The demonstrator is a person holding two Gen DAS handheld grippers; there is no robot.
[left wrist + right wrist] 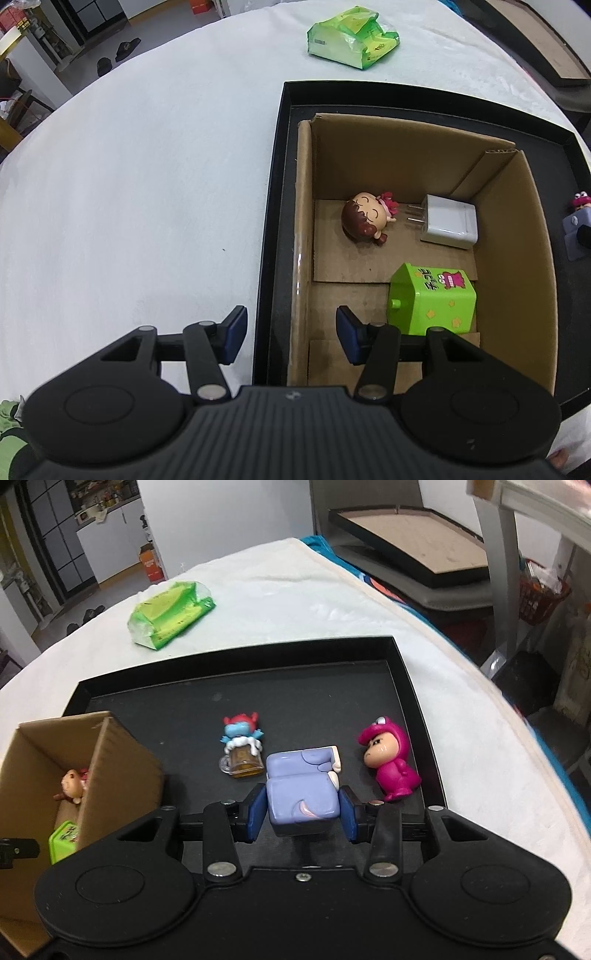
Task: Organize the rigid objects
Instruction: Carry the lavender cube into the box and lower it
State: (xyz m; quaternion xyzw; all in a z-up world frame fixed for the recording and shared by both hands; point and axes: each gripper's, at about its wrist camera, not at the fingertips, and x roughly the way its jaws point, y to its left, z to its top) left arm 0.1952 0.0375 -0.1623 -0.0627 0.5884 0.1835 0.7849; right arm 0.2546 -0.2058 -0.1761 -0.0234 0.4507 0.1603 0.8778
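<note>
Right now my right gripper has its blue pads pressed against both sides of the lavender plastic block-shaped toy, pinching it over the floor of the shallow black tray; whether it has left the floor I cannot tell. I judge this as the pick-up step, with the carry to the box next.

My left gripper hangs with its jaws spread and nothing between them, straddling the near left wall of the open brown cardboard box, which stands inside the tray at its left end.

Inside the box lie a green plastic cube with cartoon print, a white wall charger and a brown-haired doll figurine.

Beyond the held toy, a blue creature in a clear amber mug sits just left of it and a magenta hooded figurine just right, so I should lift straight up before swinging left.

That swing must clear the box's tall right wall, and the free floor inside is the near left part, close to my left gripper's inner finger.

Farther off, a green plastic-wrapped packet rests on the white cloth, well apart.
</note>
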